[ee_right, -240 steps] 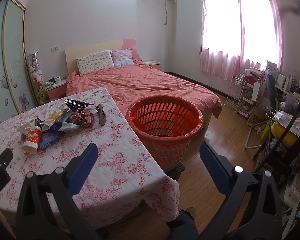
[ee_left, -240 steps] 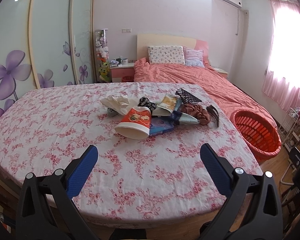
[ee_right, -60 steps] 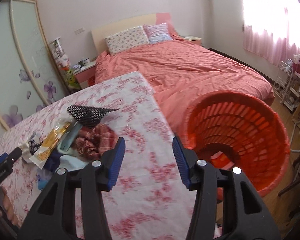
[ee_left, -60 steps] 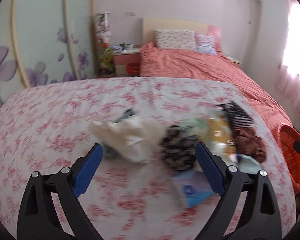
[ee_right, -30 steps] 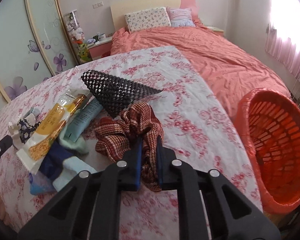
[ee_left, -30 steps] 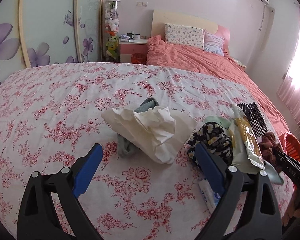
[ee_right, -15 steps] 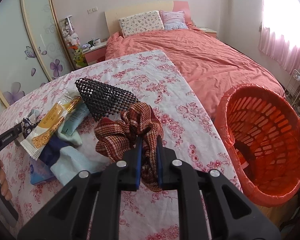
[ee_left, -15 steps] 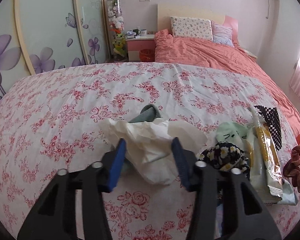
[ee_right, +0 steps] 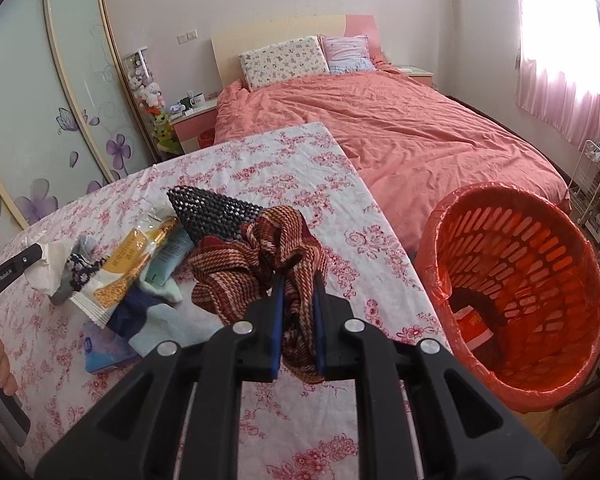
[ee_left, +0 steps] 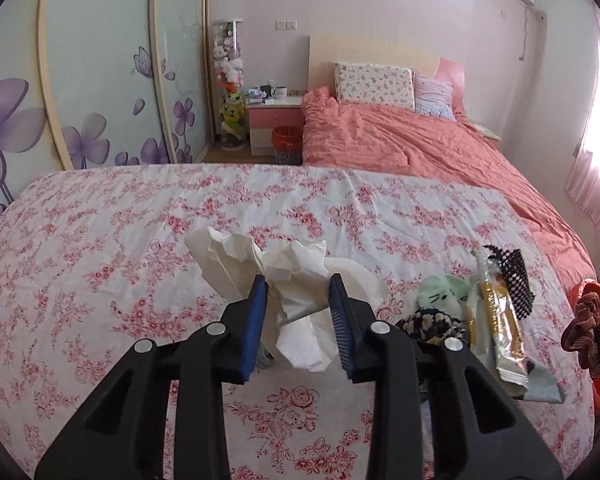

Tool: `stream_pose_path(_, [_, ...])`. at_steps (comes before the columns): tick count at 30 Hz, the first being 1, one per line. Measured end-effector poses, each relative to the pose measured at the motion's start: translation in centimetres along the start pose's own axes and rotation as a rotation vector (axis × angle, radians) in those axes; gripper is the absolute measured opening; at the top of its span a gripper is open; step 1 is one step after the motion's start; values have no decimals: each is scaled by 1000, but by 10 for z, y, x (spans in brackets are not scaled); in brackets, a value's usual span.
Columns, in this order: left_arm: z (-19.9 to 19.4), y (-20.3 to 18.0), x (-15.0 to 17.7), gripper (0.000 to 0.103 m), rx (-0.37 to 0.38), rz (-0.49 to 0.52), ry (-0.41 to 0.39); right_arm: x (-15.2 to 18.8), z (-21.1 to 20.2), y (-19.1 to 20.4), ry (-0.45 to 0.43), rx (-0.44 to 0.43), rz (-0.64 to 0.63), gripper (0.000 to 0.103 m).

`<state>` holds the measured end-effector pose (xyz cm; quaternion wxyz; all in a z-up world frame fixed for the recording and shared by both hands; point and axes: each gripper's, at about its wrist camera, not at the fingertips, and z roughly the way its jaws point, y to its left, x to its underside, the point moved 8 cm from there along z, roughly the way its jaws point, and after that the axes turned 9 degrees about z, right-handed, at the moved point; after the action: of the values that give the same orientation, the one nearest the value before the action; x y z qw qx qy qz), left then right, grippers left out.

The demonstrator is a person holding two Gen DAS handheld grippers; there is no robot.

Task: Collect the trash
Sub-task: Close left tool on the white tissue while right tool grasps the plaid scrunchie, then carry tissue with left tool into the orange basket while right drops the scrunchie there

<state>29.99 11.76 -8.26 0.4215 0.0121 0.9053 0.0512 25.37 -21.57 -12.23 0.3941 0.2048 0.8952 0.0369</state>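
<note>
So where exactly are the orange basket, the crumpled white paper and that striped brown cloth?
orange basket (ee_right: pixel 580 376): right wrist view, on its near rim.
crumpled white paper (ee_left: pixel 296 276): left wrist view, on the wad's middle.
striped brown cloth (ee_right: pixel 244 272): right wrist view, on its bunched left fold.

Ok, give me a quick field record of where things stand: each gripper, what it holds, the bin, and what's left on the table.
left gripper: jaws closed on crumpled white paper
right gripper: jaws closed on striped brown cloth, held near the table edge
orange basket: on the floor right of the table, red cup inside
left on table: black mesh piece, yellow snack wrapper, blue packet, floral sock
</note>
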Motion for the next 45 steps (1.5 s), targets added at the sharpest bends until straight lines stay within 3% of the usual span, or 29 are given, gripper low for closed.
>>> stream_pose_path(19, [-68,-52,-24,32,89,70,-112,-23,-79,-19,-130,-11,39,14])
stream_pose_path(33, [-101,-138,-25,32,245,158,-154,-30,-113,-70,-197,45,105,14])
stream_pose_path(45, [-103,-220,-17,32,344,268,-145,-34,-122,-134,-231,115,192,14])
